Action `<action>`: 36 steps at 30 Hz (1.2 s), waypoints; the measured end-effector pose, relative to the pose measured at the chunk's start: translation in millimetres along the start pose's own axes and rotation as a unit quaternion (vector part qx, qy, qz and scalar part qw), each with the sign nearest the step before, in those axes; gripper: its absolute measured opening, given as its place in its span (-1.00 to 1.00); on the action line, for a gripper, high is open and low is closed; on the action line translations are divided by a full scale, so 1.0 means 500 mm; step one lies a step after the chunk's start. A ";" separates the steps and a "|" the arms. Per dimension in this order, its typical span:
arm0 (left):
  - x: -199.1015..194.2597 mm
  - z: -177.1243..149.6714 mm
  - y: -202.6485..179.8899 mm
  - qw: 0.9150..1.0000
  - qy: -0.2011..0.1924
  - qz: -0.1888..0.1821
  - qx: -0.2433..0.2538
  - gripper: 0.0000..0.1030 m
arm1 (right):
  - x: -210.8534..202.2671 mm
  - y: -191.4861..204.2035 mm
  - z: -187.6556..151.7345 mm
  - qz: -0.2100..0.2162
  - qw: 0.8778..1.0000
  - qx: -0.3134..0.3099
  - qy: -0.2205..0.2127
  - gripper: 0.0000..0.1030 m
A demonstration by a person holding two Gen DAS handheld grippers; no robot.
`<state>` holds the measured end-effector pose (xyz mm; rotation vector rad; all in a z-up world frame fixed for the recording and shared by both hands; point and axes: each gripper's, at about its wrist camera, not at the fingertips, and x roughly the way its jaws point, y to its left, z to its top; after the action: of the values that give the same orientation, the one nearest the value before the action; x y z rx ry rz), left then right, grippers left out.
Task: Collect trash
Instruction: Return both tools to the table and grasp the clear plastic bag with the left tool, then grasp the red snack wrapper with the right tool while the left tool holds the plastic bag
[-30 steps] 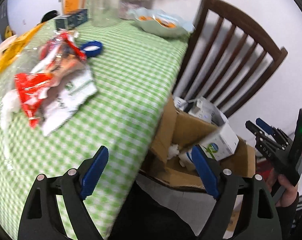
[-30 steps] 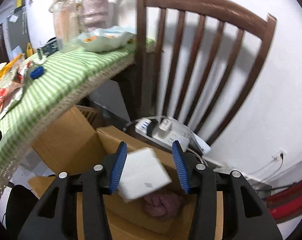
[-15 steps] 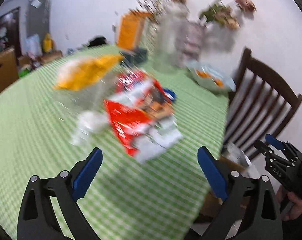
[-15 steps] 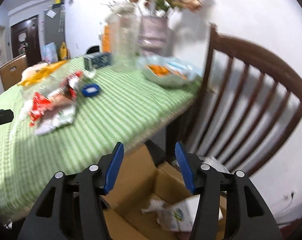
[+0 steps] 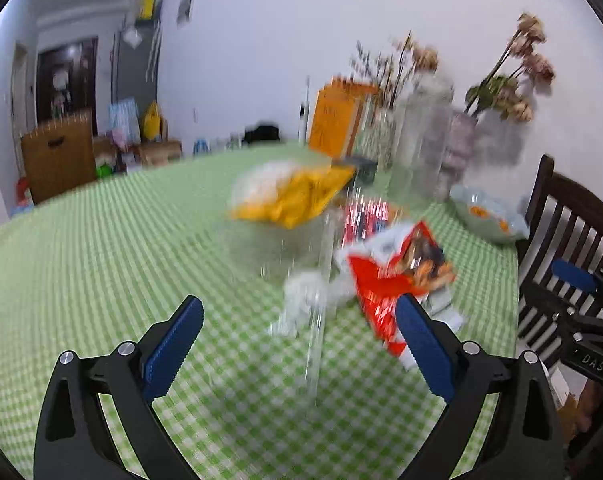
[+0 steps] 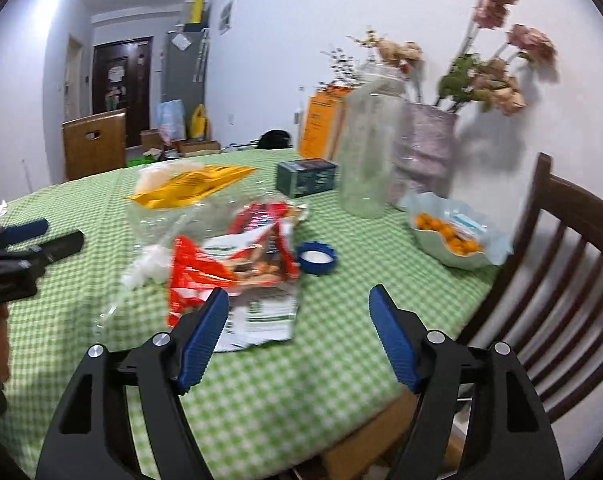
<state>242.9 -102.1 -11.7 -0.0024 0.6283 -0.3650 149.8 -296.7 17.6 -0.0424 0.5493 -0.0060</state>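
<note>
A pile of trash lies on the green checked tablecloth (image 6: 261, 380): a red snack wrapper (image 6: 229, 264) (image 5: 397, 276), a white torn packet (image 6: 257, 316), clear crumpled plastic (image 6: 157, 216) (image 5: 273, 240), a white tissue wad (image 6: 145, 268) (image 5: 305, 300), a yellow bag (image 6: 189, 188) (image 5: 293, 196) and a blue bottle cap (image 6: 317, 257). My right gripper (image 6: 297, 336) is open and empty, just in front of the white packet. My left gripper (image 5: 297, 344) is open and empty, just short of the tissue wad. Each gripper shows in the other's view.
A clear jar (image 6: 367, 140), a vase of dried flowers (image 6: 425, 152), a small dark box (image 6: 305, 178), an orange carton (image 6: 321, 120) and a bowl of orange snacks (image 6: 453, 236) stand at the back. A dark wooden chair (image 6: 561, 280) stands right; a cardboard box (image 6: 365, 452) sits below the table edge.
Both grippers have swung up from the cardboard box by the chair to face the trash on the table. The white carton between my right gripper's fingers dropped into the box.
</note>
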 end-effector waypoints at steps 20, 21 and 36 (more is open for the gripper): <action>0.131 -0.051 0.005 0.993 0.114 -0.028 -0.020 -0.95 | 0.048 0.036 -0.021 0.037 0.998 0.007 0.046 0.36; 0.124 -0.048 0.010 0.993 0.109 -0.028 -0.024 -0.95 | 0.057 0.041 -0.020 0.046 0.998 0.011 0.051 0.36; 0.031 0.008 0.039 0.998 -0.001 -0.048 -0.045 -0.96 | 0.251 0.142 -0.012 0.104 0.983 0.062 0.139 -0.75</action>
<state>263.2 -89.5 -19.5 -0.1200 0.6435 -0.4293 253.2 -227.9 -55.9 0.1396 0.8307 0.1597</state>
